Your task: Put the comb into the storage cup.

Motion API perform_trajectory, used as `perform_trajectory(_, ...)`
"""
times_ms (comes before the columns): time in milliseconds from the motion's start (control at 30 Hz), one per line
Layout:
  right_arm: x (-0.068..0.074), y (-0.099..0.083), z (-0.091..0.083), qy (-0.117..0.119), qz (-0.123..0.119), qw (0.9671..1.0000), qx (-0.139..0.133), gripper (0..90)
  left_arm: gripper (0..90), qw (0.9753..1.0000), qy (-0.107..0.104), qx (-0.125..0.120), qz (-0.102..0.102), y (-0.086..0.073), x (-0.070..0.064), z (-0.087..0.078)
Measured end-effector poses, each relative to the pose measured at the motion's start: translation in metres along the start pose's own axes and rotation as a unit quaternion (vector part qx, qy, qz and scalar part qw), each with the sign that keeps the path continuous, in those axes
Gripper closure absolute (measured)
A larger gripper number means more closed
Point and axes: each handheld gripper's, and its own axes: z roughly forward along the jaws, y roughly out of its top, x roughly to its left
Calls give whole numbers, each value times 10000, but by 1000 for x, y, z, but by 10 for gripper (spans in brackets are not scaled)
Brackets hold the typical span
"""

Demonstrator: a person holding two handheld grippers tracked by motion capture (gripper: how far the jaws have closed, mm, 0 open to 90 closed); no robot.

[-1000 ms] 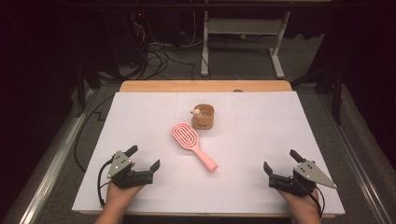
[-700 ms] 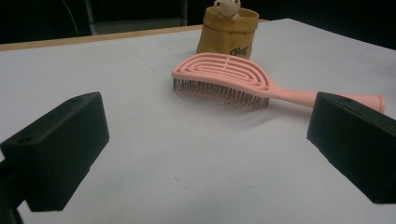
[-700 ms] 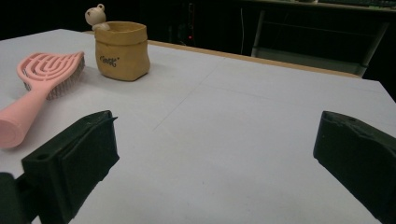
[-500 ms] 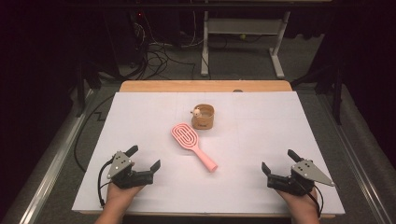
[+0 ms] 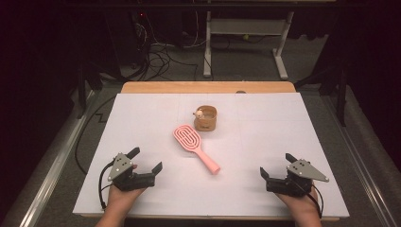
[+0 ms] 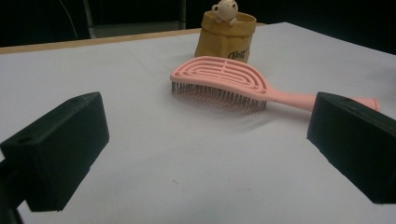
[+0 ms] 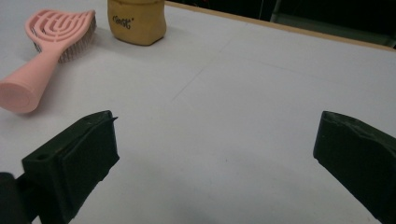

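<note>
A pink hairbrush lies bristles down in the middle of the white sheet, its handle pointing toward the near right. Just behind its head stands a small tan cup with a little bear figure on its rim. My left gripper rests open at the near left, with nothing between its fingers. My right gripper rests open at the near right, also holding nothing. In the left gripper view, the left gripper faces the hairbrush and the cup. In the right gripper view, the hairbrush and cup lie far left of the right gripper.
The white sheet covers a wooden table whose bare edge shows at the back. Beyond it are a dark floor, loose cables and a metal stand. A black cable runs along the table's left side.
My right gripper has drifted slightly to the left along the near edge. The left gripper, hairbrush and cup have not moved.
</note>
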Motion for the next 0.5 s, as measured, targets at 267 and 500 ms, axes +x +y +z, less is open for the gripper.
perform_trajectory(267,1,0,4,116,20,9995,298,2,0,10000,-19,8,12,0,0,0)
perform_trajectory(500,5,0,6,278,1,9987,415,1,0,10000,-20,-8,20,0,0,0)
